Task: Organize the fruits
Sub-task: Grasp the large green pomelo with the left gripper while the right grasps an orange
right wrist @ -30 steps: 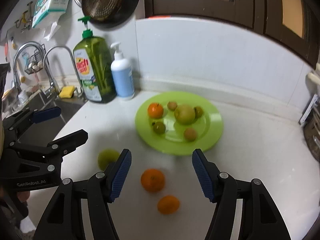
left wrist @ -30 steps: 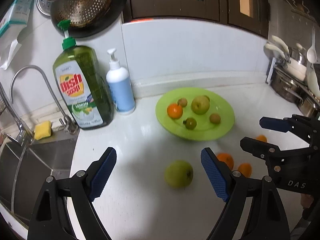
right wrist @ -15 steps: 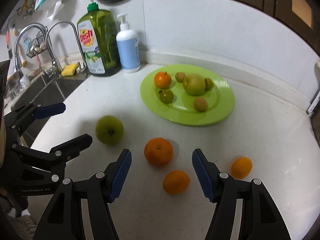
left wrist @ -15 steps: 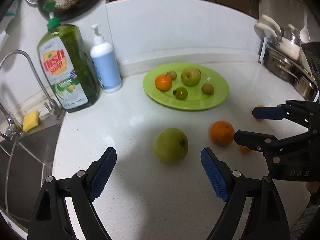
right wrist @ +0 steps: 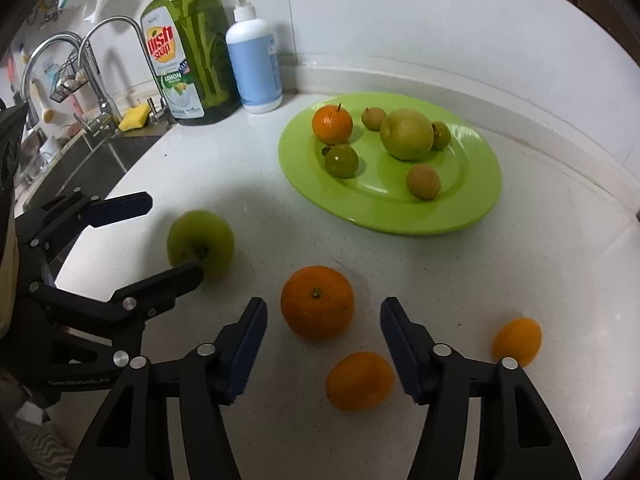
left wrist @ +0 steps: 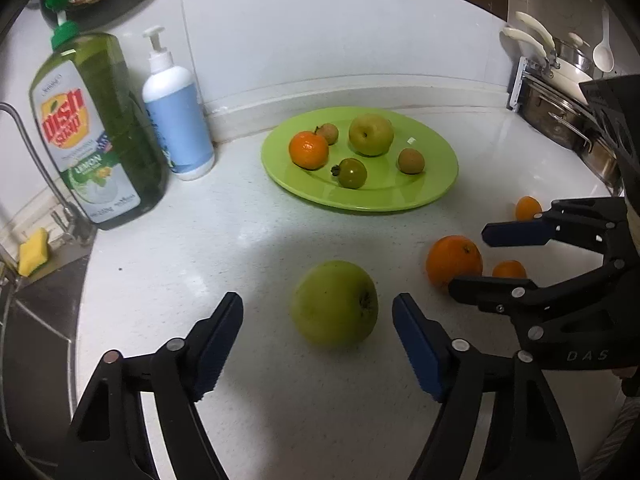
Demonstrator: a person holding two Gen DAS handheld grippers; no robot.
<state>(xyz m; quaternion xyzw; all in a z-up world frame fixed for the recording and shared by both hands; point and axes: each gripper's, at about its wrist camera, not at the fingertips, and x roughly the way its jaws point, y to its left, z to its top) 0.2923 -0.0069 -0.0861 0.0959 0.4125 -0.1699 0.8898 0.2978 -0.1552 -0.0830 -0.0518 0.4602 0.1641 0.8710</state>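
Observation:
A green apple [left wrist: 334, 305] lies on the white counter just ahead of my open left gripper [left wrist: 318, 320]; it also shows in the right wrist view [right wrist: 200, 242]. A large orange [right wrist: 317, 302] lies just ahead of my open right gripper [right wrist: 323, 324], with two small oranges [right wrist: 359, 381] [right wrist: 517, 342] near it. The large orange [left wrist: 454, 263] also shows in the left wrist view beside the right gripper [left wrist: 486, 258]. A green plate [left wrist: 432, 188] [right wrist: 472, 200] farther back holds an orange, an apple and several small fruits.
A green dish soap bottle [left wrist: 98, 132] and a white-and-blue pump bottle [left wrist: 176, 116] stand at the back left by the wall. A sink with faucet [right wrist: 100, 60] and yellow sponge [right wrist: 135, 118] is left. Pots [left wrist: 560, 116] stand at the right.
Both grippers have moved forward and down toward the counter. The green apple and the large orange now sit much closer, between the open fingers' lines.

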